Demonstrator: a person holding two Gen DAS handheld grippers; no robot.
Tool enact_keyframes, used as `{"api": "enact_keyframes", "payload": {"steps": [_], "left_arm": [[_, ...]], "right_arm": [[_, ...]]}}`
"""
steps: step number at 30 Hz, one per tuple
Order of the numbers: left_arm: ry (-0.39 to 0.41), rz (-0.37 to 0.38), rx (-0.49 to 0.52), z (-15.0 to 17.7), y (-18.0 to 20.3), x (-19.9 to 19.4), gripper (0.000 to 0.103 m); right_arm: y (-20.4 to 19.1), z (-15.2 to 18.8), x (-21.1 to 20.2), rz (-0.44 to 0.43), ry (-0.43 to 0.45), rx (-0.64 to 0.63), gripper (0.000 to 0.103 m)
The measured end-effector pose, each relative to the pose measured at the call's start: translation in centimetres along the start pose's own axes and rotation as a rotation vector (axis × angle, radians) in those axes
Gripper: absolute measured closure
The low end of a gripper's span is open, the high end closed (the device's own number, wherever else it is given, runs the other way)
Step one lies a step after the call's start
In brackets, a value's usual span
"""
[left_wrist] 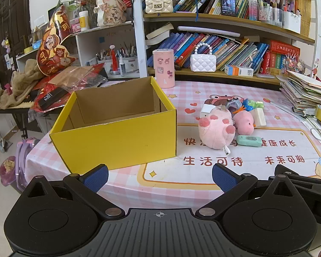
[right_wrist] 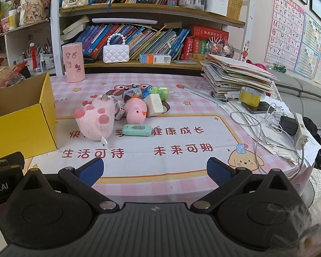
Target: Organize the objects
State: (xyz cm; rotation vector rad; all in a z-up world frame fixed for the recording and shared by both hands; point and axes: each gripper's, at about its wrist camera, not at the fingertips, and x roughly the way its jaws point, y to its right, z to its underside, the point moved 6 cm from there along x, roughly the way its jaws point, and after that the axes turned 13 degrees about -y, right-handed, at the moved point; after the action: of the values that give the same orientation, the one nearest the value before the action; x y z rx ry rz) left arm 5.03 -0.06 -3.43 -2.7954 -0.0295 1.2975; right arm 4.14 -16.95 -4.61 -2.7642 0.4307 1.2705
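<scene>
An empty yellow cardboard box [left_wrist: 117, 137] stands on the left of the pink checked table; its corner [right_wrist: 21, 120] shows at the left of the right wrist view. To its right lies a heap of toys: a big pink plush pig [left_wrist: 216, 128] [right_wrist: 96, 120], a small pink plush chick [left_wrist: 244, 122] [right_wrist: 135, 111], a mint green case [left_wrist: 249, 140] [right_wrist: 136, 130], a white block [right_wrist: 154, 105], a green toy [right_wrist: 160, 92]. My left gripper [left_wrist: 160, 176] stands open over the table's near edge, in front of the box. My right gripper [right_wrist: 155, 171] is open too, short of the toys, nothing between its fingers.
A pink cylinder tin [left_wrist: 163, 68] and a white quilted bag [left_wrist: 203, 61] stand at the back by the bookshelf. A stack of papers [right_wrist: 237, 75], a yellow tape roll [right_wrist: 250, 96] and a charger with cables [right_wrist: 288, 126] crowd the right side. Clutter [left_wrist: 53, 90] lies left of the box.
</scene>
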Motion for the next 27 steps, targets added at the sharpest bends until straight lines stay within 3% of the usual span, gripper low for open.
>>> {"api": "enact_keyframes", "payload": {"steps": [27], "left_arm": [[0.002,0.002,0.005,-0.16,0.03,0.28,0.0]], "right_arm": [[-0.18,-0.21,-0.02,0.004,-0.005,-0.001,0.0]]}}
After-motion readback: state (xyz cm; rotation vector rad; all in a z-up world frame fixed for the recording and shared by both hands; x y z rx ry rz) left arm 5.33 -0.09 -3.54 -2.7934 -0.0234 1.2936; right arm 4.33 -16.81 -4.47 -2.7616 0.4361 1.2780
